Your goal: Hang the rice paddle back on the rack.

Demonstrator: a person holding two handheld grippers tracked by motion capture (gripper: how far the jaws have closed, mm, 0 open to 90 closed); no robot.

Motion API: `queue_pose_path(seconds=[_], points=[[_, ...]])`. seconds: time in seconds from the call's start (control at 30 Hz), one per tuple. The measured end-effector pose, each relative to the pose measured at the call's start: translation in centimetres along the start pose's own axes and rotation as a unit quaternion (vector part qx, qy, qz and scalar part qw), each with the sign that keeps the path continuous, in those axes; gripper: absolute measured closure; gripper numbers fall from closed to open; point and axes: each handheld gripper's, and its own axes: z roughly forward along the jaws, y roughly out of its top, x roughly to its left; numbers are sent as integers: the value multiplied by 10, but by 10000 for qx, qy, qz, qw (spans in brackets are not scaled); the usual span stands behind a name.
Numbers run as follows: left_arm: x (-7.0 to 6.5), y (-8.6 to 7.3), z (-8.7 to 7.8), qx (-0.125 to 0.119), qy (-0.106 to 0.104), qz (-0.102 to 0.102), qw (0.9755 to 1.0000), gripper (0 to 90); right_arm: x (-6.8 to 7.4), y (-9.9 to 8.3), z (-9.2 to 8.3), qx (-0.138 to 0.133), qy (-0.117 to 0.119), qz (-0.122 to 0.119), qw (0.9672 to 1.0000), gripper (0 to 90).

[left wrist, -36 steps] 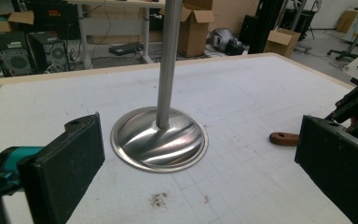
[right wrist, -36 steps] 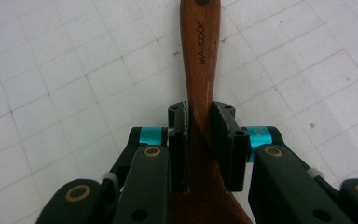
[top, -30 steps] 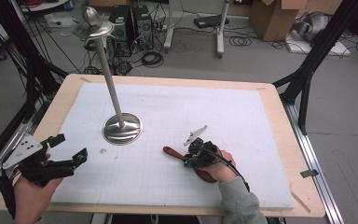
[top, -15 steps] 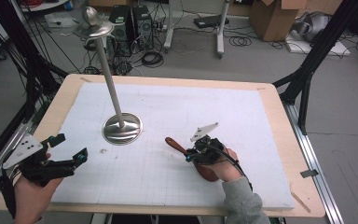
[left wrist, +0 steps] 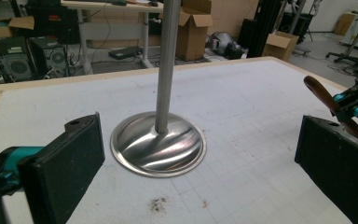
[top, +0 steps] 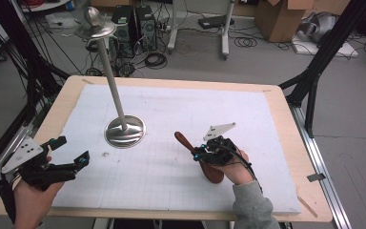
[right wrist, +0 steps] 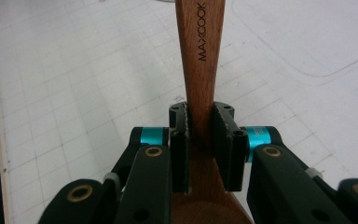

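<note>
Gleaming reddish-brown wooden spoon (right wrist: 200, 56), stamped MAXCOOK.

Both grippers are black with teal collars behind flat black jaws. The right gripper (right wrist: 200, 121) shows brass-coloured rivets on its linkage arms and small black screws in the pads. The left gripper (top: 71, 151) carries a grey three-cornered plate. A grey sleeve (top: 252, 207) covers the right forearm.

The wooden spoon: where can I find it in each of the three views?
High view: wooden spoon lower centre-right, clamped in the right gripper.
Left gripper view: handle end at right edge.
Right gripper view: handle rising at centre.
Shared landmark: white gridded mat.
</note>
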Motion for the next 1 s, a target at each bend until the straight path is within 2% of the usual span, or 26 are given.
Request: queue_pose_path(seconds=[0.33, 0.7, 1.0], points=[[0, 1, -2, -39, -15, -6, 10000, 18, -1, 0, -4, -154, 65, -41, 9999, 775], [2, 1, -1, -67, -75, -71, 9999, 18, -6, 0, -12, -400, 57, 123, 9991, 776], [1, 0, -1, -65, -110, -120, 9998, 18, -8, 4, -16, -699, 130, 206, 9973, 776]])
